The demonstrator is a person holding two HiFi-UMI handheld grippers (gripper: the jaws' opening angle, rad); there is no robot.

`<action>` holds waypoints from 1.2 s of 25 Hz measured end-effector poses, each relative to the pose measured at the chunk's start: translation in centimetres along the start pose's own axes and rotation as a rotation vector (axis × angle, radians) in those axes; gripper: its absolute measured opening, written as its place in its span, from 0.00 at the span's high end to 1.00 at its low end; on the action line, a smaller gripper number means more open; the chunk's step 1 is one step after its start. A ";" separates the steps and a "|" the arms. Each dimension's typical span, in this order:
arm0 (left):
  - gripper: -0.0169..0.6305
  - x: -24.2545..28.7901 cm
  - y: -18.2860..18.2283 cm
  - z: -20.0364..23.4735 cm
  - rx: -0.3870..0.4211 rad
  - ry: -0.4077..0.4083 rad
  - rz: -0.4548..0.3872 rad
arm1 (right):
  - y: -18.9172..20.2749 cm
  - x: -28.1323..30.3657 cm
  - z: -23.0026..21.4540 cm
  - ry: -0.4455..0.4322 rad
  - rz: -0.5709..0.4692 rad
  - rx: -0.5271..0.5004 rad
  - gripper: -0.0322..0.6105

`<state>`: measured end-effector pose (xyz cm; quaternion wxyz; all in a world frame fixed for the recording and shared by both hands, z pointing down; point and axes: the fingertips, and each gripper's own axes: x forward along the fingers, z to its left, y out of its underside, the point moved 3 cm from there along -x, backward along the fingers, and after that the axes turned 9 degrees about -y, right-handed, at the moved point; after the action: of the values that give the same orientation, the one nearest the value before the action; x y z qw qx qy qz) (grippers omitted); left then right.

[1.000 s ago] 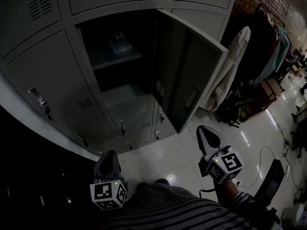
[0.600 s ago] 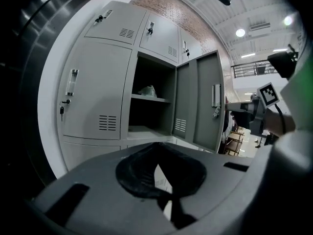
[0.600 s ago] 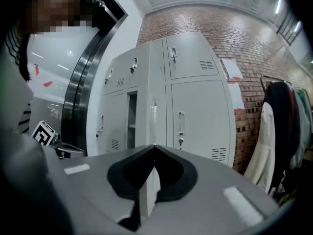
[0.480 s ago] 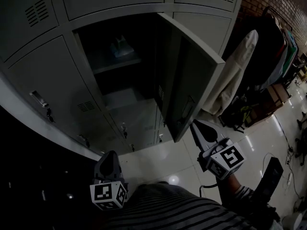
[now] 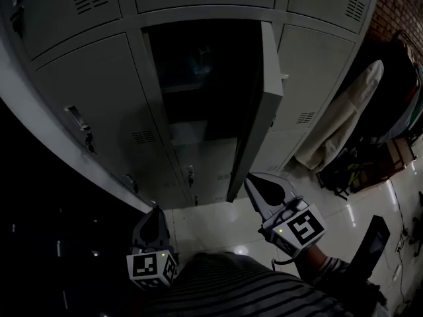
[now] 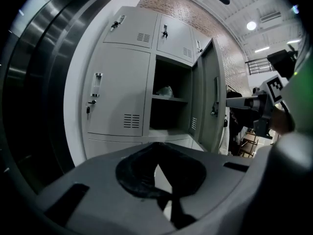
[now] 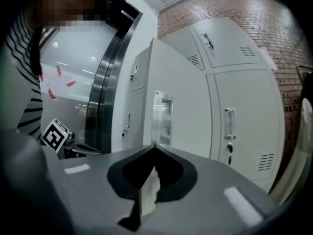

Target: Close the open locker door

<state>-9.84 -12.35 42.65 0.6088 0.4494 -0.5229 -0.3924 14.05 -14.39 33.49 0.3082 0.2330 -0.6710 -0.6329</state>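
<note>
The grey locker door [image 5: 262,104] stands half-swung, seen nearly edge-on in front of its dark open compartment [image 5: 205,78]. My right gripper [image 5: 252,180] is shut with nothing held. Its tip is at the door's outer face [image 7: 171,116], just under the handle plate [image 7: 162,115]; I cannot tell whether it touches. My left gripper [image 5: 155,212] is shut and empty, low by my body and away from the lockers. In the left gripper view the door [image 6: 210,102] hangs ajar, a bag [image 6: 165,91] lies on the inner shelf, and the right gripper [image 6: 235,102] reaches the door's edge.
Shut lockers [image 5: 99,104] flank the open one on both sides. A dark steel column [image 5: 39,203] runs along the left. Hanging garments [image 5: 347,121] and bags [image 5: 350,170] crowd the right. A black upright object [image 5: 371,246] stands on the glossy floor [image 5: 225,223].
The door has swung from wide open to about halfway toward the locker. My right gripper moved left and forward along with it. The left gripper has stayed put.
</note>
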 end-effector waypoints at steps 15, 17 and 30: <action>0.97 -0.4 -0.4 8.0 -0.023 -0.141 0.023 | -1.6 13.7 0.8 -0.118 0.023 -0.060 0.95; 0.97 0.2 -0.5 9.1 -0.019 -0.154 -0.004 | -1.9 15.3 0.5 -0.111 0.025 -0.064 0.95; 0.97 1.2 -0.9 11.3 -0.029 -0.161 0.038 | -1.4 23.1 -2.7 -0.037 0.048 -0.038 0.95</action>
<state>-20.81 -15.28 42.72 0.5785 0.3976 -0.5728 -0.4232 -0.34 -32.70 34.85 0.3155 0.1991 -0.6697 -0.6422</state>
